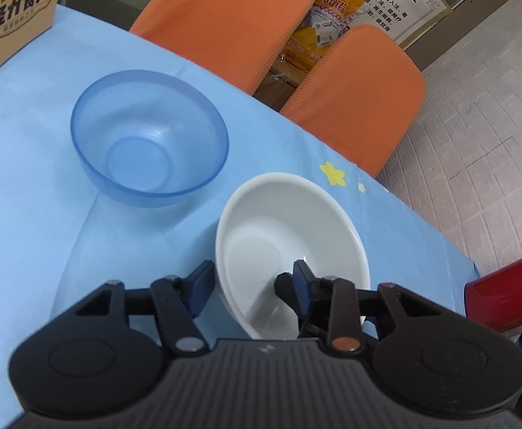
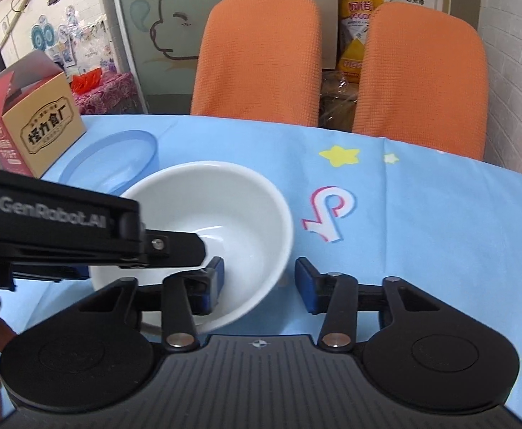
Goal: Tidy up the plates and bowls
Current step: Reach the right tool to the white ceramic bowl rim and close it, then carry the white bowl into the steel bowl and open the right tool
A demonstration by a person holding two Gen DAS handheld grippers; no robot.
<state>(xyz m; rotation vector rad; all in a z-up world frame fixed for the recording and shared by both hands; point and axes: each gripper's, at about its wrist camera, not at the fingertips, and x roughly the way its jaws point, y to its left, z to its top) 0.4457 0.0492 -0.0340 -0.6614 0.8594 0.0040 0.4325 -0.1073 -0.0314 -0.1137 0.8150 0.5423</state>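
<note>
The white bowl (image 2: 203, 228) sits upright on the table (image 2: 403, 236), mouth up, just beside the blue bowl (image 1: 150, 143); being round, it has no long axis. It looks glazed, stiff, slippery and breakable, so the rim wall is the best hold. Each tool, left (image 1: 252, 282) and right (image 2: 259, 284), is clamped across that rim.
</note>
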